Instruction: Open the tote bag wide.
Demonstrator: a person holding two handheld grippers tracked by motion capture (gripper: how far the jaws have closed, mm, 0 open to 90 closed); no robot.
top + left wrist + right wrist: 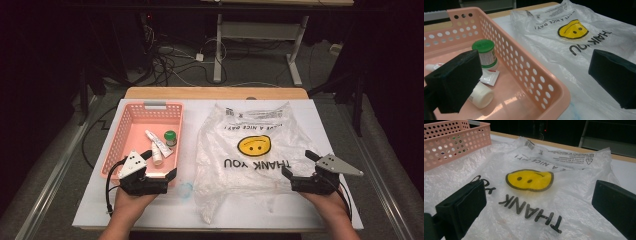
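Both grippers sit at the near edge of the tabletop (320, 112), each in a hand. Left gripper (161, 163): jaws wide apart, nothing between them, over the near right corner of the pink basket (131, 131). Basket lies on the left half of the tabletop; inside it a green-capped bottle (485, 53), a white tube (157, 142) and a white bottle (481, 95), close together. Right gripper (298, 163): jaws likewise spread and empty, over the near right part of the plastic bag (250, 150). Bag lies flat just right of the basket, smiley face (529, 179) up, THANK YOU print facing the far edge.
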